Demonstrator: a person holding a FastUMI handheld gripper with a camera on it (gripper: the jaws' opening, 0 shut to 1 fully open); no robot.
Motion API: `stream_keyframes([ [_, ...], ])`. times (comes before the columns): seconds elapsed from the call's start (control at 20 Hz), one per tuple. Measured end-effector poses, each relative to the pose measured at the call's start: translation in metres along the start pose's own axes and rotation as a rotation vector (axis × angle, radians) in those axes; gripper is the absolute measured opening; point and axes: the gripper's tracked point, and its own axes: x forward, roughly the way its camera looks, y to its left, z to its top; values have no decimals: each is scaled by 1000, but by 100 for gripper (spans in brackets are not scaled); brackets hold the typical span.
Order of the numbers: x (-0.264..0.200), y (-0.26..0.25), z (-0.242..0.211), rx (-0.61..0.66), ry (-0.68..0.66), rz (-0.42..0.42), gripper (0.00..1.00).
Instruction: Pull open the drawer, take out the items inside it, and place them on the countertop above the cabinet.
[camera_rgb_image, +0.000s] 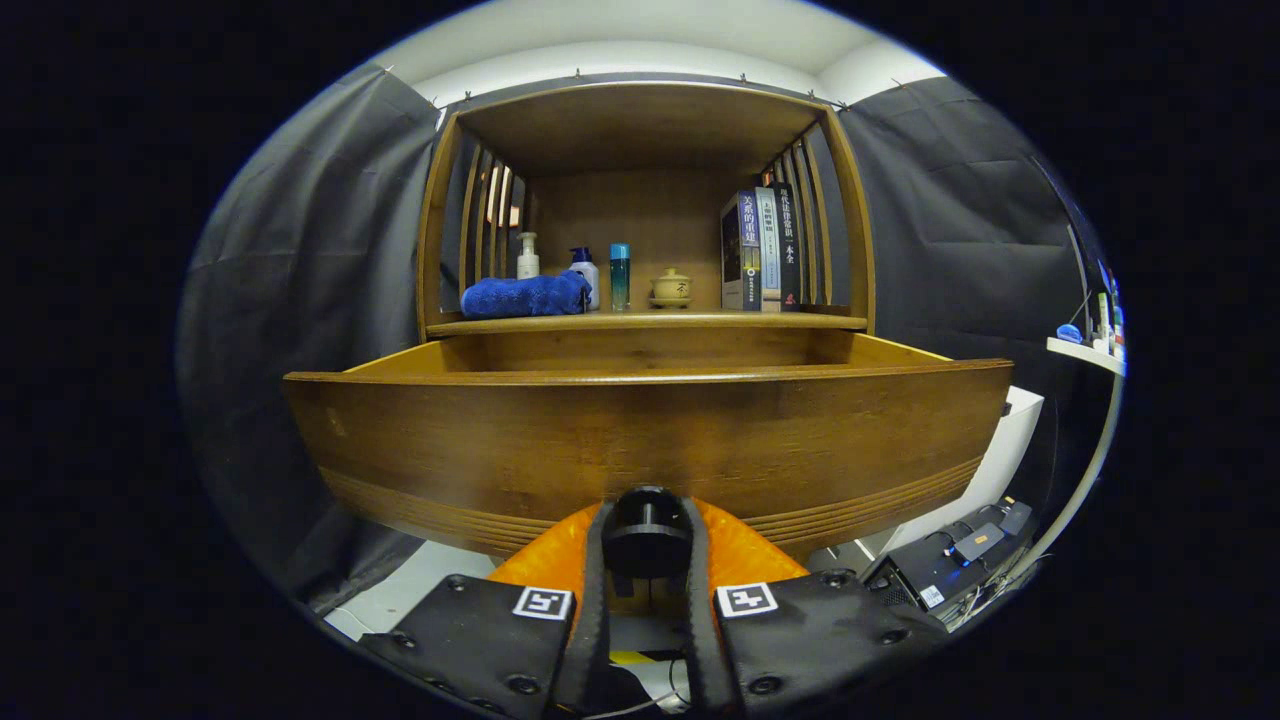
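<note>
Hand-held gripper (646, 545) clamps the knob (646, 532) of the pulled-out drawer (640, 440).

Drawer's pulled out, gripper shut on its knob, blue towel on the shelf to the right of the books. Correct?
Not quite. The gripper view shows the blue towel left of the books, not right. The rest holds: the drawer is pulled out and the gripper is shut on its knob.

Dim booth, warm light falling from above onto the cabinet (640, 200); its recess sits shadowed. Fisheye bows the drawer front (650, 440) hard. Centre sharp, lower edges soft, no glare.
</note>
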Motion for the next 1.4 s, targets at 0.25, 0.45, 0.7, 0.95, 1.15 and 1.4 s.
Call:
stream_keyframes([
  [0.25, -2, 8, 0, 14, 5, 31, 57],
  [0.45, -3, 10, -2, 15, 13, 34, 83],
  [0.7, -8, 10, 9, 20, -9, 30, 97],
  [0.95, -32, 14, 74, 41, -103, 64, 97],
  [1.15, -45, 11, 155, 66, -179, 84, 97],
  [1.4, 4, 17, 228, 27, -97, 94, 97],
])
